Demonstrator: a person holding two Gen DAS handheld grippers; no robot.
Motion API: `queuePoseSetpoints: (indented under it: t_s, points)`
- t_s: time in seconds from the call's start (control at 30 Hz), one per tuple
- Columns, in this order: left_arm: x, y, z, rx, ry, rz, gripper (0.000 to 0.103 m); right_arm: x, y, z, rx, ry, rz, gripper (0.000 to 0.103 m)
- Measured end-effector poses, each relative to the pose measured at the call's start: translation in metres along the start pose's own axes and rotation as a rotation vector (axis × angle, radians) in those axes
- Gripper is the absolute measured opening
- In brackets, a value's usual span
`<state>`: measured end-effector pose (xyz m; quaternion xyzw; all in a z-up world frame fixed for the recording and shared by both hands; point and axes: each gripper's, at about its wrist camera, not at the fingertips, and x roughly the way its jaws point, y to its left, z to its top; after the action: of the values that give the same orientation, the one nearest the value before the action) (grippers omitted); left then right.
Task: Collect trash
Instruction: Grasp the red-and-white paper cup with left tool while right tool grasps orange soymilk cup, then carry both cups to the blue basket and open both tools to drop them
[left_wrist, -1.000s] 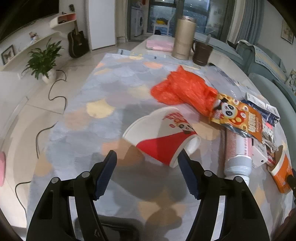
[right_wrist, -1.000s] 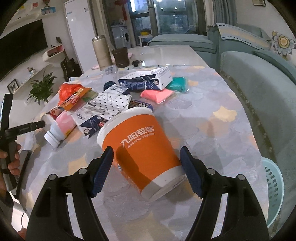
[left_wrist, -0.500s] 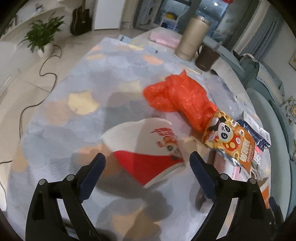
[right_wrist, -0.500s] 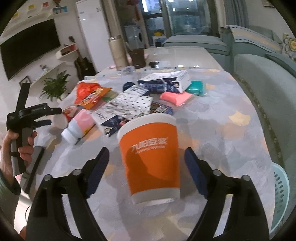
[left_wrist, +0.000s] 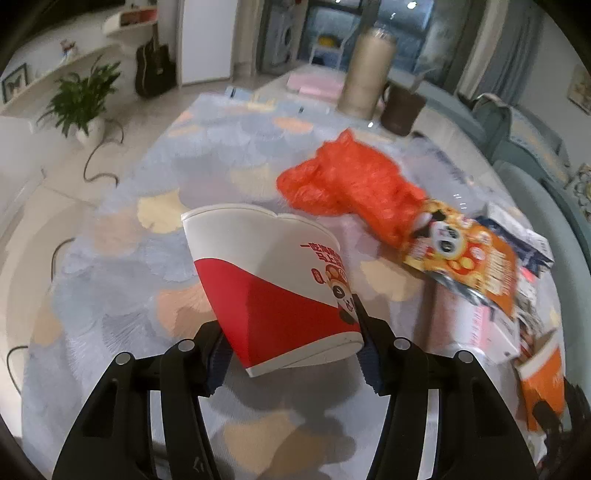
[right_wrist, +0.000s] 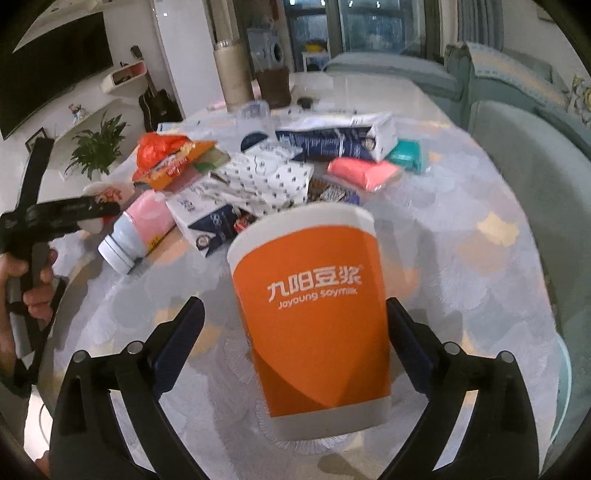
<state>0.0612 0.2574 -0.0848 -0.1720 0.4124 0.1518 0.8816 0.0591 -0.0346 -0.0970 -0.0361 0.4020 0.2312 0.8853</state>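
Note:
My left gripper (left_wrist: 291, 354) is shut on a red and white paper cup (left_wrist: 269, 288), pads pressed to its base, and holds it tilted above the patterned table (left_wrist: 147, 295). My right gripper (right_wrist: 295, 350) is open; an upright orange soymilk cup (right_wrist: 314, 317) stands between its fingers, with a clear gap on the left side. An orange plastic bag (left_wrist: 354, 188), a panda snack packet (left_wrist: 465, 254) and a pink bottle (right_wrist: 138, 229) lie on the table among other trash. The orange cup also shows in the left wrist view (left_wrist: 543, 384).
Boxes and wrappers (right_wrist: 266, 181), a pink packet (right_wrist: 362, 173) and a teal packet (right_wrist: 406, 155) lie mid-table. A tall beige flask (left_wrist: 367, 77) and a brown mug (left_wrist: 400, 109) stand at the far end. A teal basket (right_wrist: 563, 391) sits off the right edge by the sofa (right_wrist: 535, 177).
My left gripper closed on the red and white cup and lifted it from lying on its side. The orange cup went from tilted to upright between my right fingers.

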Motion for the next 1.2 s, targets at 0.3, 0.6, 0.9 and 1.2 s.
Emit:
queuePoseSetpoints:
  t_s: [0.3, 0.6, 0.9, 1.2]
  points:
    - [-0.071, -0.034, -0.011, 0.070, -0.205, -0.172, 0.055, -0.027, -0.022, 0.001, 0.066, -0.047, 0.028, 0.067]
    - [-0.134, -0.165, -0.017, 0.295, -0.292, -0.427, 0.055, -0.126, -0.087, -0.001, 0.224, -0.228, -0.025, 0.066]
    - [-0.145, -0.308, -0.063, 0.475, -0.243, -0.610, 0.055, -0.203, -0.174, -0.042, 0.379, -0.350, -0.217, 0.066]
    - [-0.087, -0.409, -0.119, 0.564, -0.007, -0.708, 0.055, -0.205, -0.256, -0.109, 0.601, -0.314, -0.308, 0.066]
